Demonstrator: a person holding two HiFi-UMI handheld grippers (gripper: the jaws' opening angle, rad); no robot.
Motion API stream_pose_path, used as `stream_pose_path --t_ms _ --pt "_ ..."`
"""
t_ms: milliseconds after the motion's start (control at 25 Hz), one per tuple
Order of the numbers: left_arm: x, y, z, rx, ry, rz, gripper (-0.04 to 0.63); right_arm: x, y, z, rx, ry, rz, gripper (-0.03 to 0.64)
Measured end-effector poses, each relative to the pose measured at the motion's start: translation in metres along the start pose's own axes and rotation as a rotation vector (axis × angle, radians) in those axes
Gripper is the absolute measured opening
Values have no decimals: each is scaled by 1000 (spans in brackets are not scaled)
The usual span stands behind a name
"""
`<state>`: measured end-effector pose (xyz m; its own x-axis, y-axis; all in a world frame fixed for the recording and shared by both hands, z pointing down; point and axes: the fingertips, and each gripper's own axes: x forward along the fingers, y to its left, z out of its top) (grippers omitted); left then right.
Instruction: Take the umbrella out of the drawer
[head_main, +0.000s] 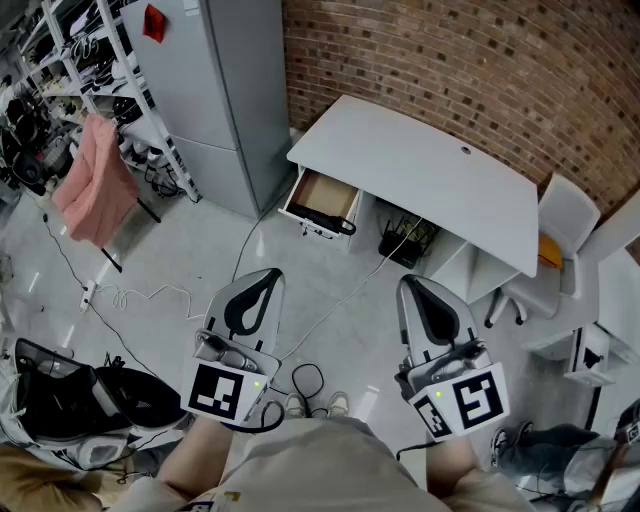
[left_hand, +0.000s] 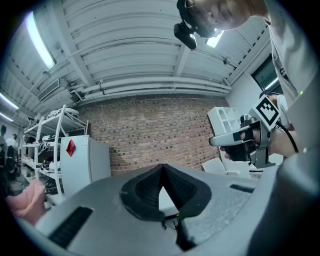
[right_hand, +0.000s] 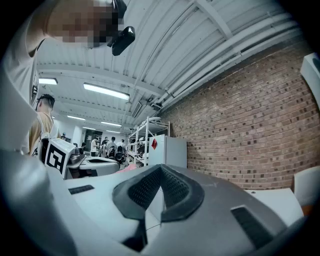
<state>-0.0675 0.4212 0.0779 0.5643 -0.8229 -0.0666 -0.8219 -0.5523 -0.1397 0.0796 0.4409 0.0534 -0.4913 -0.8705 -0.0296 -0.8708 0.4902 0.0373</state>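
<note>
From the head view, two smooth grey plastic grippers are held level over the pale concrete floor (head_main: 180, 250): the left gripper (head_main: 262, 275) and the right gripper (head_main: 412, 284). At twelve o'clock from them, the smooth white surface (head_main: 430, 160) has its wood-lined drawer (head_main: 318, 192) pulled open. A slim black umbrella (head_main: 330, 221) lies along the drawer's front edge.

In the left gripper view, ribbed black pads (left_hand: 145, 187) meet at their tips with nothing between them, facing a rough red brick wall (left_hand: 150, 130).

The right gripper view shows its jaws likewise pinched together and empty.

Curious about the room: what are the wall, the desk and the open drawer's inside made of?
Wall: bare red-brown brick, mortar lines visible.
Desk: smooth matt white top, probably laminate or painted board.
Drawer: brown inside, likely wood or fibreboard.
</note>
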Motion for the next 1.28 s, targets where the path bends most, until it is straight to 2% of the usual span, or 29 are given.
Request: stream_pose_path --t_ms 600,1280 --pt "7 -20 2 -10 17 2 8 -14 -16 -3 52 -4 19 6" --pt "17 -79 7 16 37 41 8 -47 -42 -21 79 30 135 6"
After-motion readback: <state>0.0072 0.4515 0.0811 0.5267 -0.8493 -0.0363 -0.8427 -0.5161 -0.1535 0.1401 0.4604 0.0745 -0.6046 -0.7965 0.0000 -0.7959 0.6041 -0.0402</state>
